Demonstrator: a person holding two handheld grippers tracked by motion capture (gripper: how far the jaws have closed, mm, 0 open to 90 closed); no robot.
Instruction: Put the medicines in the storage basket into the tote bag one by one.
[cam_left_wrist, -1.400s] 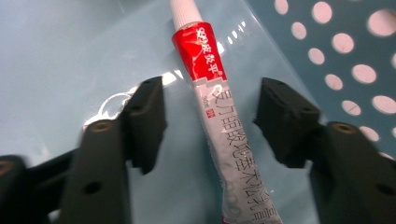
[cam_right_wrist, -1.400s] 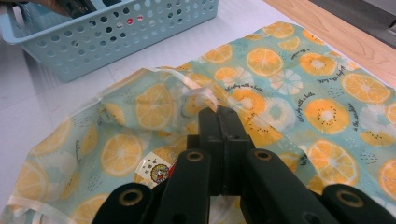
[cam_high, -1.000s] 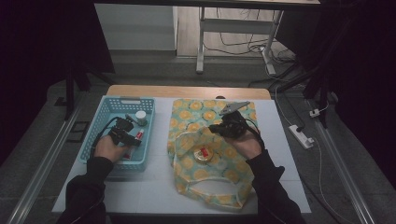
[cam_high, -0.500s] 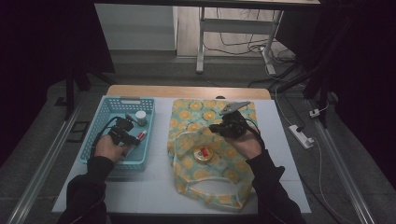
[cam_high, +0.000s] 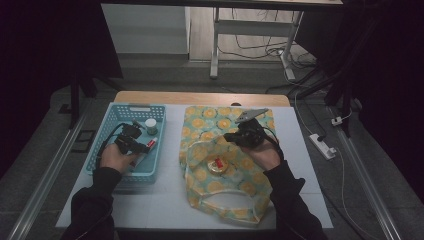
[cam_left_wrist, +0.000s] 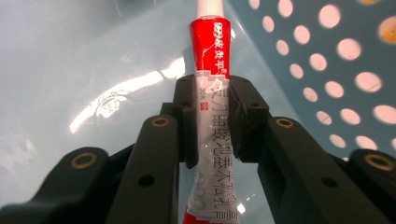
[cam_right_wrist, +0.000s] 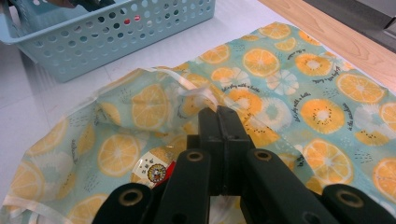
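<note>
Basket (cam_high: 112, 150) left of bag (cam_high: 250, 200); tube (cam_left_wrist: 212, 116) lies in basket

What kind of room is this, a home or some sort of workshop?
Probably a lab or workshop set up for recording. The white table stands on a bare grey floor between dark curtains, with a power strip and loose cables on the floor and a metal frame behind.

A lab or test room: dark curtains all round, cables (cam_high: 260, 47) trailing over the floor (power strip (cam_high: 322, 146) too), one bare white counter (cam_high: 170, 200).
</note>
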